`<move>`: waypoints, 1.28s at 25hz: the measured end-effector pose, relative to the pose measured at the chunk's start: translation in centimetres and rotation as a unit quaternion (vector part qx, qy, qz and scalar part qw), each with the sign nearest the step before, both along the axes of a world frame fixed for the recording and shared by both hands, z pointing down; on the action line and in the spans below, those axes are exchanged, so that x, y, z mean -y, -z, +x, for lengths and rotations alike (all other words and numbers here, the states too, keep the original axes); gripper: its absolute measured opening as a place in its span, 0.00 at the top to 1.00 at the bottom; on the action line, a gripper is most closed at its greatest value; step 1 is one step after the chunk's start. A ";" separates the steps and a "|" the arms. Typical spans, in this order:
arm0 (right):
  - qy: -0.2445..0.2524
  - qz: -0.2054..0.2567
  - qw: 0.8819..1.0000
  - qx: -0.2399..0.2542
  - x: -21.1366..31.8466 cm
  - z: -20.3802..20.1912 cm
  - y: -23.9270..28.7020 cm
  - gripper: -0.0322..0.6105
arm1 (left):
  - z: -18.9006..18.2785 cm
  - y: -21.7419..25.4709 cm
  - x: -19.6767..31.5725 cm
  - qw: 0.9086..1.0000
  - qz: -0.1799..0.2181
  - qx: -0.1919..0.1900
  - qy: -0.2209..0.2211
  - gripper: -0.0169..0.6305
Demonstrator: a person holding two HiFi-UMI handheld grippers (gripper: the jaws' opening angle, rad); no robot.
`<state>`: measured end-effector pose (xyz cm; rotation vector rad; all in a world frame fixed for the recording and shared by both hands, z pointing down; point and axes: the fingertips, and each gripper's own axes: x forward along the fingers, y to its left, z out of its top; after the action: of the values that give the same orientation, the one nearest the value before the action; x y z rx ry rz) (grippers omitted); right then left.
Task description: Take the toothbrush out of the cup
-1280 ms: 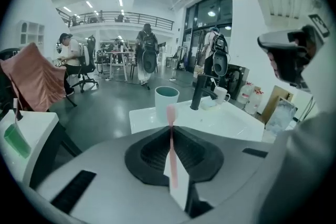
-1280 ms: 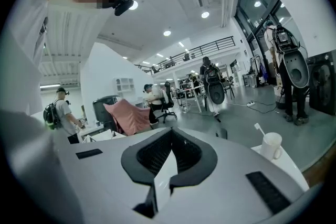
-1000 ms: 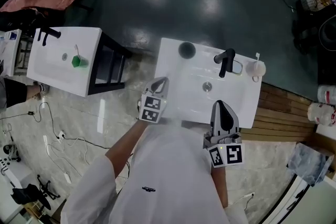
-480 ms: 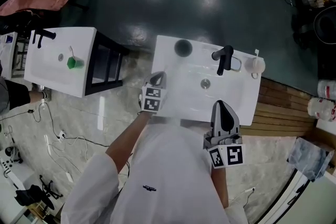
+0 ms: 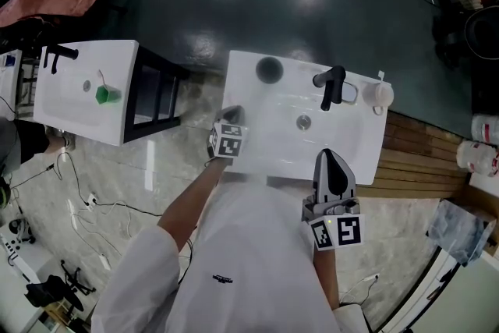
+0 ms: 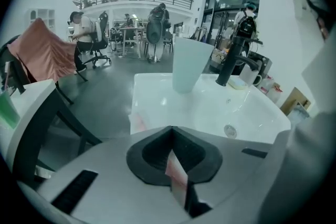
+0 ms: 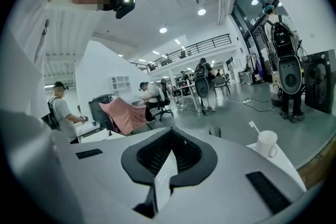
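The left claw (image 5: 231, 115) and right claw (image 5: 330, 160) were both pressed together, empty. The toothbrush (image 5: 382, 79) sat in the cup (image 5: 380, 96), 1 o'clock from the right claw.

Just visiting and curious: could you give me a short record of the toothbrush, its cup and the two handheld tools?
toothbrush: standing in the white mug, untouched
white mug: back right corner of the sink
left gripper: shut, empty, near the sink's left edge
right gripper: shut, empty, at the sink's front edge
task state: not yet started
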<state>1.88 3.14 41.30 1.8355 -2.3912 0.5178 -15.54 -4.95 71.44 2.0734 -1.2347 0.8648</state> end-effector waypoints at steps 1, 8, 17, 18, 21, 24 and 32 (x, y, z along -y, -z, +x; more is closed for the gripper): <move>0.000 0.001 1.000 0.000 0.1 0.0 0.1 0.95 | 0.0 0.0 0.0 1.000 -0.001 0.000 0.000 0.97; 0.000 0.006 1.000 0.001 0.2 -0.4 0.3 0.95 | -0.5 0.2 0.1 1.000 0.003 0.005 -0.003 0.97; -0.001 0.015 1.000 0.001 0.1 -0.4 0.8 0.95 | -0.8 1.2 -0.6 1.000 0.013 0.001 -0.001 0.97; -0.003 0.016 1.000 0.000 0.0 -0.3 0.9 0.95 | -0.8 1.6 -0.8 1.000 0.013 -0.001 -0.002 0.97; -0.009 0.019 1.000 -0.002 -0.1 0.2 1.1 0.95 | -0.4 3.2 -1.2 1.000 0.015 -0.012 -0.007 0.97; -0.020 0.025 0.999 -0.003 -0.3 1.0 1.6 0.95 | 0.3 5.8 -1.5 0.999 0.027 -0.025 -0.013 0.97; -0.044 0.035 0.998 -0.005 -0.8 4.7 2.6 0.95 | 2.3 13.0 -1.5 0.995 0.079 -0.048 -0.034 0.97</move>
<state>6.60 3.93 38.69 1.9753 -2.3586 0.4375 -13.27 -3.50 58.49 2.2662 -1.2226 0.7071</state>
